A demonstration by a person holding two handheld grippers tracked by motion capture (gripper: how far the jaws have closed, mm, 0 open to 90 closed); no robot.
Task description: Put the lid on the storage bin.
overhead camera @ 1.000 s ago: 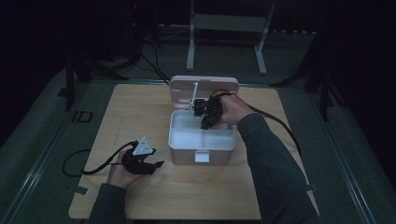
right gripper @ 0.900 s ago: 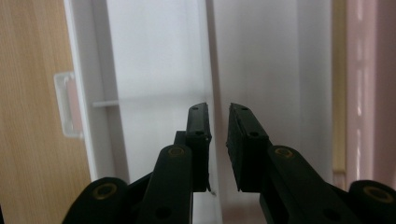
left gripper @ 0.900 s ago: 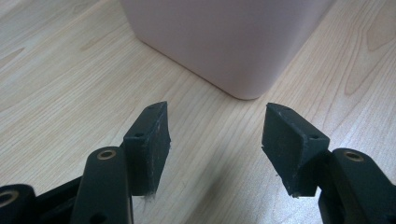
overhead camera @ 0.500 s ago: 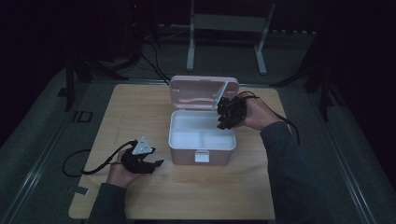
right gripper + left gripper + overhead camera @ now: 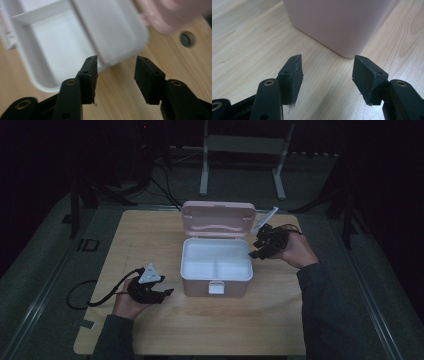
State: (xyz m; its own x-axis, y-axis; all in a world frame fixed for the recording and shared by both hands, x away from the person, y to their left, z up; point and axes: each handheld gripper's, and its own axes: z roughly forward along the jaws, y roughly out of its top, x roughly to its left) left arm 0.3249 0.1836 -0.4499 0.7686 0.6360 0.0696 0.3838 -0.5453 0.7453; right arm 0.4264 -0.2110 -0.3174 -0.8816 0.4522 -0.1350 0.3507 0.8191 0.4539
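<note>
Dim room: wooden table [image 5: 150, 235] on grey floor [image 5: 45, 250], metal stand [image 5: 245, 150] behind.

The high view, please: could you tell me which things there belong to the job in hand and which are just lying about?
Belonging to the job:
- pink box, lid open
- right claw, open beside the box's right rim, its jaws just opened, nothing between them
- left claw, open near the box's front left

Just lying about:
- metal stand behind the table
- table
</note>
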